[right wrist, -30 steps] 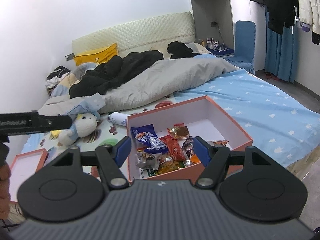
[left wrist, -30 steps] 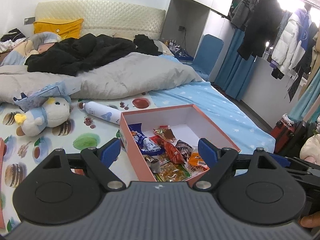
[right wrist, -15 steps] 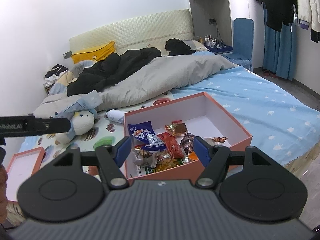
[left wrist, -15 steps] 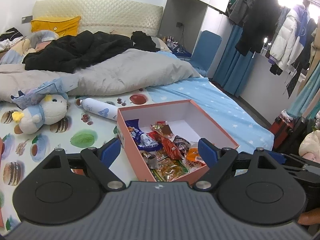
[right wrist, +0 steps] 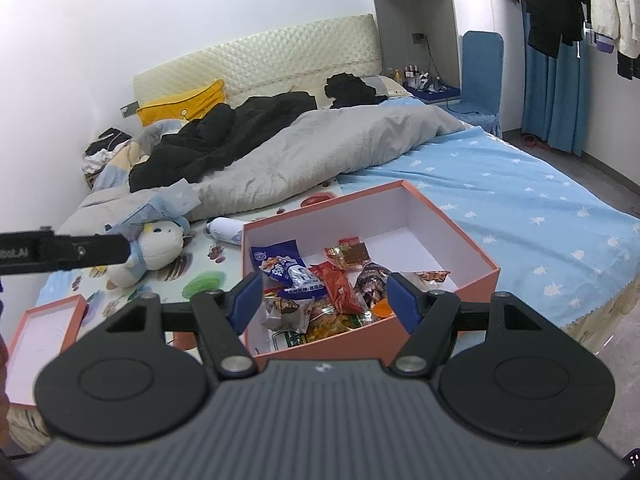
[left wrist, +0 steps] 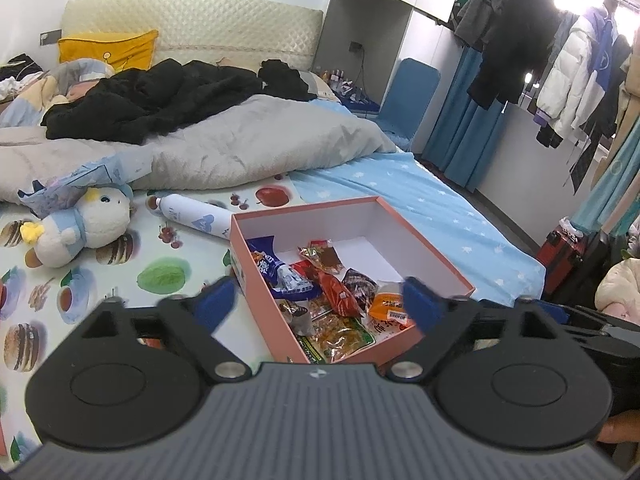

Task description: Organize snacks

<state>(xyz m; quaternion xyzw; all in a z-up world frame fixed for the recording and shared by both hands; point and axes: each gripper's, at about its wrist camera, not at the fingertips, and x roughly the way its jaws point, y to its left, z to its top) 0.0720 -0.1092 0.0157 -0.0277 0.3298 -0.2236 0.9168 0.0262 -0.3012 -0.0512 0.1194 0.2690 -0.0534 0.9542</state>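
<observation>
Wider now, left hand-held gripper [left wrist: 318,300] jaws opening, empty above snack box [left wrist: 424,246]; right hand-held gripper [right wrist: 322,300] open, empty

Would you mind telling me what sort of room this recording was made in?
Very likely a bedroom: a bed with a padded headboard and rumpled grey duvet, and coats on a clothes rail. The snack box sits on the bed.

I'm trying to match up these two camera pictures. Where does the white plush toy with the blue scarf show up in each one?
Left wrist view: the plush toy lies at the left edge, on the fruit-print sheet, left of the white bottle.
Right wrist view: it sits left of centre, partly behind the other gripper's dark bar.
Shared landmark: the pink snack box, to the toy's right in both.
</observation>
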